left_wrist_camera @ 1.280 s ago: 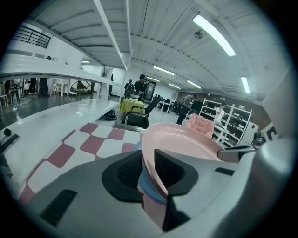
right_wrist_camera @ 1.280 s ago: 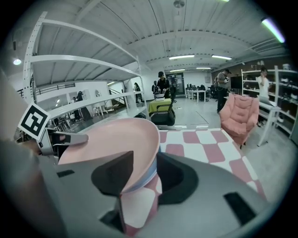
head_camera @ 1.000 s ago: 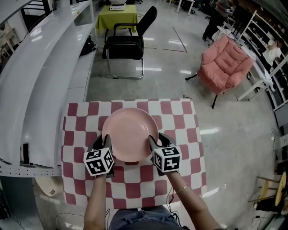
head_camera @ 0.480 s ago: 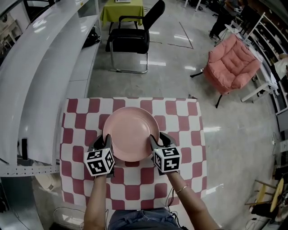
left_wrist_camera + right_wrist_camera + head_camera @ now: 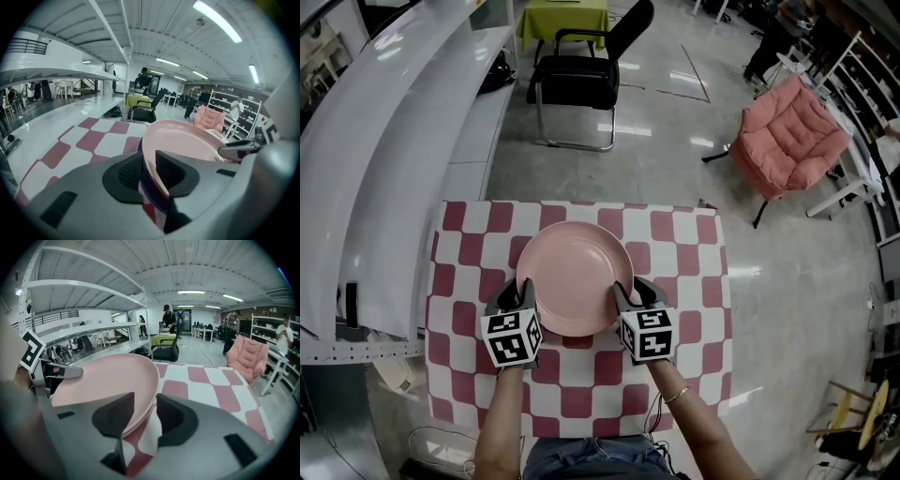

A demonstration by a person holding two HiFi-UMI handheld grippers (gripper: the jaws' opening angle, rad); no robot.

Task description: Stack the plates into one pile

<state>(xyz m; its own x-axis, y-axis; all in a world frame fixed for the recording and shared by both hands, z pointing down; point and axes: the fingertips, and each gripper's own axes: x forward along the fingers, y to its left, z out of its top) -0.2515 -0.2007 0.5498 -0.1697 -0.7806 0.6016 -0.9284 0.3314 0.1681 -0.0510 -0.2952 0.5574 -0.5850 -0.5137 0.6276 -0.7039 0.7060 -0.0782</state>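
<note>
A round pink plate point(image 5: 575, 272) sits over the middle of the red-and-white checked table point(image 5: 680, 246). My left gripper point(image 5: 517, 292) grips the plate's left rim and my right gripper point(image 5: 625, 292) grips its right rim. In the left gripper view the plate point(image 5: 187, 140) runs in between the jaws of the left gripper point(image 5: 149, 161), one jaw lying on its top face. The right gripper view mirrors this: the plate point(image 5: 108, 376) passes between the jaws of the right gripper point(image 5: 146, 401). I cannot tell whether the plate rests on the cloth or hangs just above it.
A long white curved counter point(image 5: 384, 141) runs along the table's left side. Beyond the table stand a black office chair point(image 5: 581, 75) and a pink armchair point(image 5: 792, 136) on the grey floor. People stand far off in the room.
</note>
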